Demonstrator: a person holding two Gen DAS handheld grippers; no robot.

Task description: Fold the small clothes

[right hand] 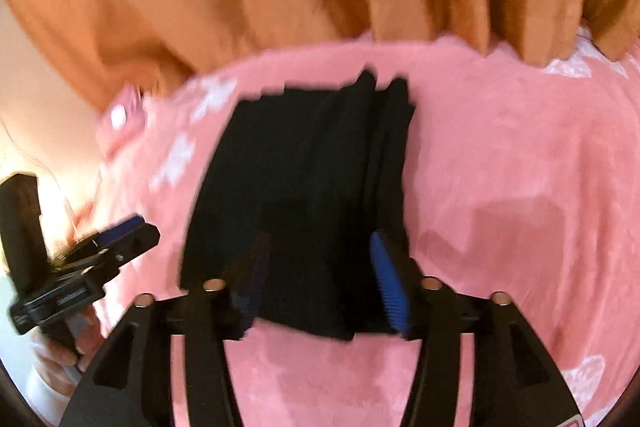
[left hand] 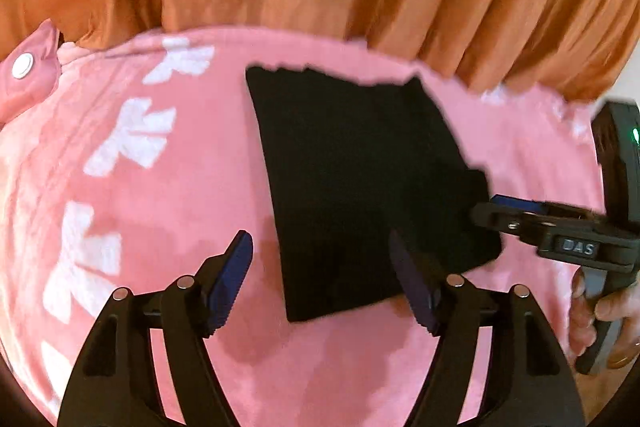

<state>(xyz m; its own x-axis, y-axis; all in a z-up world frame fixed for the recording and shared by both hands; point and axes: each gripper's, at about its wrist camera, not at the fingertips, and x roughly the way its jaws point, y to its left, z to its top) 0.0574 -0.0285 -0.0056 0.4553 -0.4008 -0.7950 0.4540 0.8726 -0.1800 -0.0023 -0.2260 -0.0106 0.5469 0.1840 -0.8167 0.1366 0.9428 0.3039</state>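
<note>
Pink blanket (left hand: 168, 267) carried folded black garment (left hand: 352, 179): soft, light; grasp near edge. Left gripper (left hand: 324, 279) and right gripper (right hand: 320, 291) gaped apart, empty.

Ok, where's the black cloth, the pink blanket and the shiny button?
black cloth (left hand: 360, 179), left wrist view, middle of the folded fabric.
pink blanket (left hand: 192, 211), left wrist view, bare patch left of the cloth.
shiny button (left hand: 23, 65), left wrist view, centre of the snap on the blanket's corner tab.

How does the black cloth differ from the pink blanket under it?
The black garment is plain, while the pink blanket carries white flower-like prints. The garment is small and folded into a rough rectangle; the blanket spreads far past it on all sides. Both are soft fabric lying flat.
</note>
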